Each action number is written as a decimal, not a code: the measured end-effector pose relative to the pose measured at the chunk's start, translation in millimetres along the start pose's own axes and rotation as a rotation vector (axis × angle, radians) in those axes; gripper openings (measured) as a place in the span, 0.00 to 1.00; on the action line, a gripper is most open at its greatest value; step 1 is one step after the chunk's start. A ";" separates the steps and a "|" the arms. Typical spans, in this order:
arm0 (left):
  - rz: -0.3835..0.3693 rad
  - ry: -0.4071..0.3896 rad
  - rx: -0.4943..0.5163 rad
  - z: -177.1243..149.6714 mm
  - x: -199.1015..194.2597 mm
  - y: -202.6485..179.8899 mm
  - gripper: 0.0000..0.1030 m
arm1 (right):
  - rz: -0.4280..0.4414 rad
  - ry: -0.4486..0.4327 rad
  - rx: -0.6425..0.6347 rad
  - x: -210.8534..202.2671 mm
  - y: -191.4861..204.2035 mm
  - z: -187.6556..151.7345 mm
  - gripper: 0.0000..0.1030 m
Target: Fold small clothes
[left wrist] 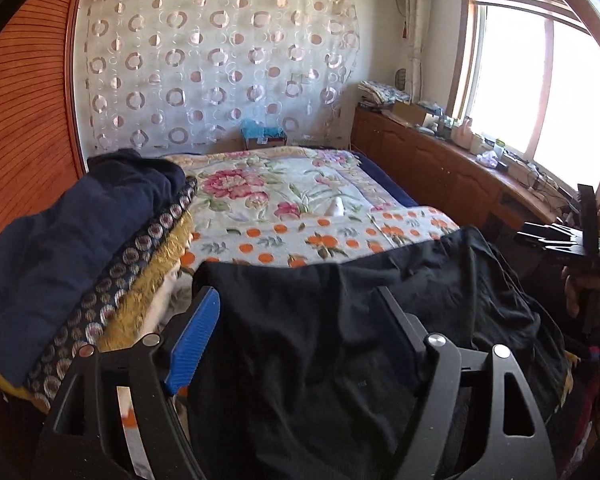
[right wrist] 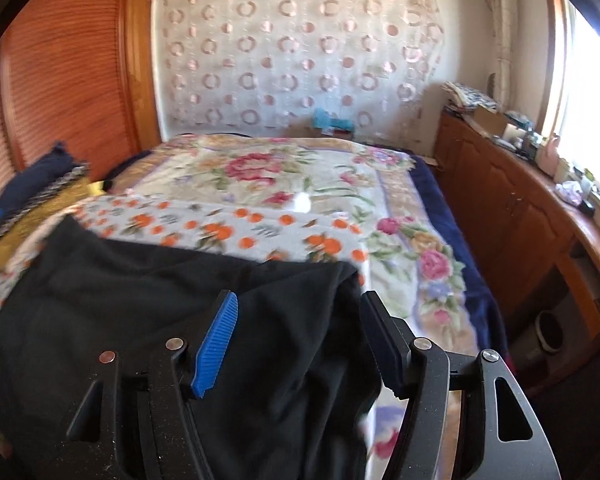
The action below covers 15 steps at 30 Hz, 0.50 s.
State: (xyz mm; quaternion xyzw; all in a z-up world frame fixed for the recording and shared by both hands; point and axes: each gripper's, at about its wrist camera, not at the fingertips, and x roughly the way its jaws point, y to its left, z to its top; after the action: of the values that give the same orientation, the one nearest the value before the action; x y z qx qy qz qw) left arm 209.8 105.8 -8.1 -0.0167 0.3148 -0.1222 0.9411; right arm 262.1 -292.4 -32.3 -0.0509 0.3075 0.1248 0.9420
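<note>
We see a black, soft cloth garment (left wrist: pixel 320 320) spread flat across the near end of a bed (left wrist: pixel 284 196) covered in a floral quilt, with an orange-fruit-print sheet (left wrist: pixel 324 236) showing just beyond the garment's far edge.

In the left wrist view, the left gripper (left wrist: pixel 300 312) stands over the garment's left part with its fingers wide apart; the blue ribbed pad (left wrist: pixel 194 344) sits at the cloth's left edge and the other finger rests further right on the fabric. The cloth lies between the fingers, but the pads do not press on it. Only this view shows the stack of folded textiles (left wrist: pixel 80 248) close at left, a dark navy piece on top of a circle-patterned one and a mustard-yellow one. It also shows the right gripper (left wrist: pixel 584 240) from outside, at the far right edge, held in a person's hand (left wrist: pixel 584 292); from here we cannot tell how its fingers stand.

The right wrist view settles that: the right gripper (right wrist: pixel 300 336) has its fingers spread, and the garment's right edge runs between them, untouched by either pad. This view alone shows the bed's navy border (right wrist: pixel 460 248) and the gap down to the wooden cabinet (right wrist: pixel 512 216) along the window side. The stack appears here only small, at far left.
</note>
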 end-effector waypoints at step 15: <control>-0.116 0.104 0.064 -87.4 -16.2 -65.8 0.76 | 0.148 0.070 0.007 -59.3 37.5 -108.9 0.63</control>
State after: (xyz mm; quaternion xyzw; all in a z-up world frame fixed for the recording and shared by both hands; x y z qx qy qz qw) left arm 130.7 49.9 -61.4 0.0015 0.3575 -0.1871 0.9150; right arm 144.2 -287.2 -85.6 -0.0290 0.3434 0.1911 0.9191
